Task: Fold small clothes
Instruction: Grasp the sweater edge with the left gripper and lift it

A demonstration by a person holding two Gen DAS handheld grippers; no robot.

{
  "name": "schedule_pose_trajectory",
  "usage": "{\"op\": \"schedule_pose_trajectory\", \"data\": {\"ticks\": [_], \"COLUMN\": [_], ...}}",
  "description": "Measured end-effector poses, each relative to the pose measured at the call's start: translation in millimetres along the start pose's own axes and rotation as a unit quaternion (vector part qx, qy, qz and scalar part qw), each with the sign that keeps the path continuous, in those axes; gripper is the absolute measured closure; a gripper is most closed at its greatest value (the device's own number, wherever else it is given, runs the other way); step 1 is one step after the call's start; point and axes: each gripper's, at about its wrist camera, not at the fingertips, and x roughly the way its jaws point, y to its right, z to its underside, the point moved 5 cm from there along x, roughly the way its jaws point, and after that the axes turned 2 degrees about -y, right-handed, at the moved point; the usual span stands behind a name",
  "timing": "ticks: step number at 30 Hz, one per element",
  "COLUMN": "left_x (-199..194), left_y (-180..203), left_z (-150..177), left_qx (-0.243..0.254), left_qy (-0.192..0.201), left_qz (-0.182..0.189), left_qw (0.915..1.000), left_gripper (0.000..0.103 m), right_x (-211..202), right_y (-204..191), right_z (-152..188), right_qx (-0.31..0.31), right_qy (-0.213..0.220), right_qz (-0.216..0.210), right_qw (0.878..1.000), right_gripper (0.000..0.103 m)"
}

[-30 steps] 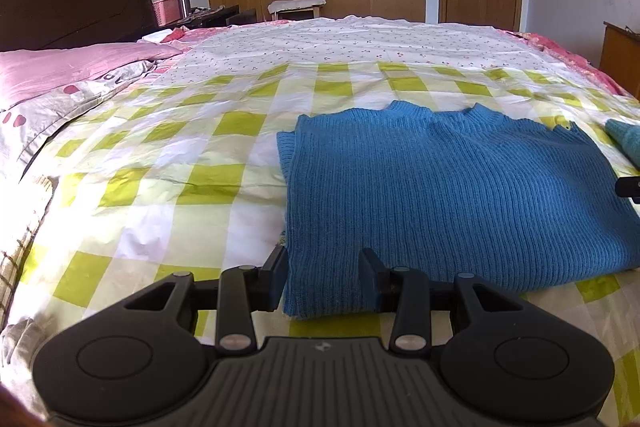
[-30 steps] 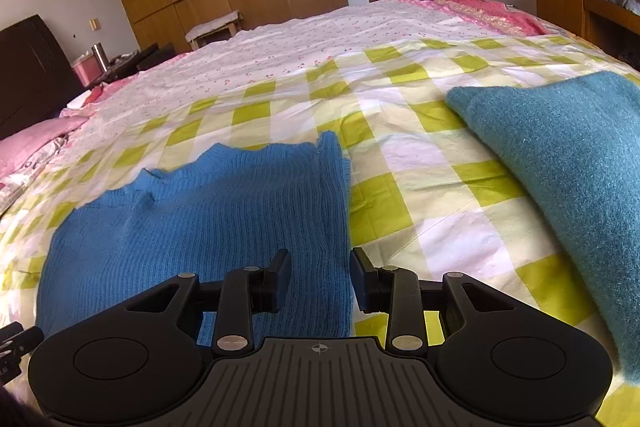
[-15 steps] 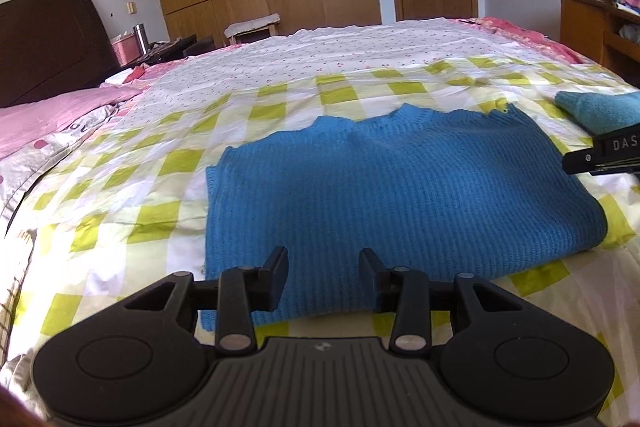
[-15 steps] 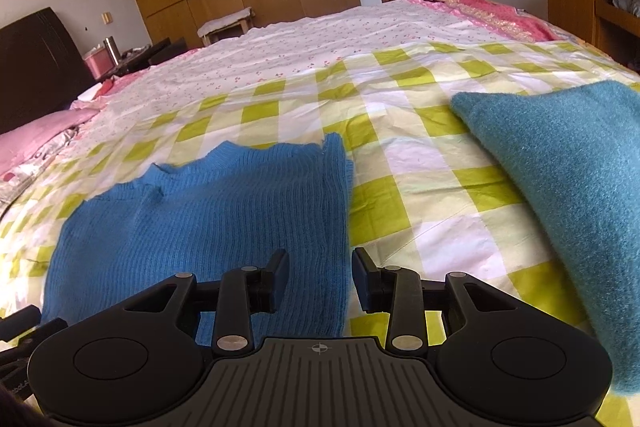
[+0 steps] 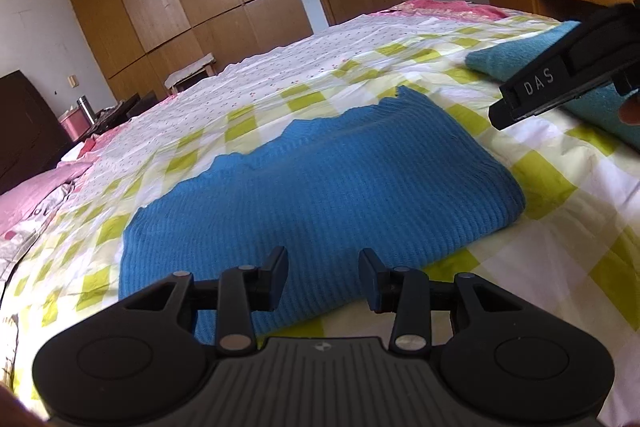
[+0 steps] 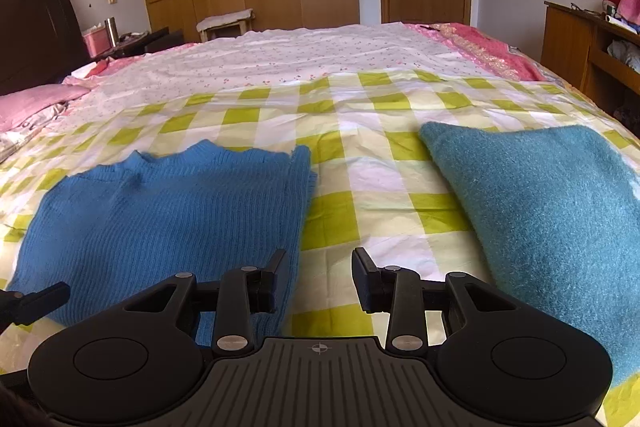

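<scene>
Both grippers' jaws gape wide, empty, above the blue sweater (image 5: 320, 195).

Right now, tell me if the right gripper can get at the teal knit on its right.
Probably yes. The right gripper is open and holds nothing, and the teal knit lies flat just to its right on the checked bedspread, with nothing between.

Between the folded blue ribbed-knit sweater (image 6: 168, 215) at lower left of my right view and the fuzzy teal knit garment (image 6: 552, 211) at right, I see a bare strip of green-checked bedsheet (image 6: 360, 187). In my left view, the right gripper (image 5: 560, 83) hangs at upper right over the sweater's far edge.
</scene>
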Motion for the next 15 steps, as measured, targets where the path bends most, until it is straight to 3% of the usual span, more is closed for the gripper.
{"op": "schedule_pose_trajectory", "data": {"ticks": [5, 10, 15], "left_x": [8.3, 19.5, 2.2], "left_y": [31.8, 62.7, 63.7], "left_z": [-3.0, 1.1, 11.9], "left_qx": [0.062, 0.141, 0.166], "left_qy": [0.023, 0.054, 0.084], "left_qz": [0.0, -0.018, -0.002], "left_qw": [0.9978, 0.9884, 0.9825], "left_gripper": [0.058, 0.058, 0.057], "right_x": [-6.6, -8.7, -5.9], "right_y": [24.7, 44.7, 52.4], "right_z": [-4.4, -8.0, -5.0], "right_qx": [0.032, 0.069, 0.082], "right_qy": [-0.014, -0.017, -0.025], "right_qz": [-0.022, -0.045, -0.065], "right_qw": [0.999, 0.996, 0.994], "right_gripper": [0.067, 0.065, 0.065]}}
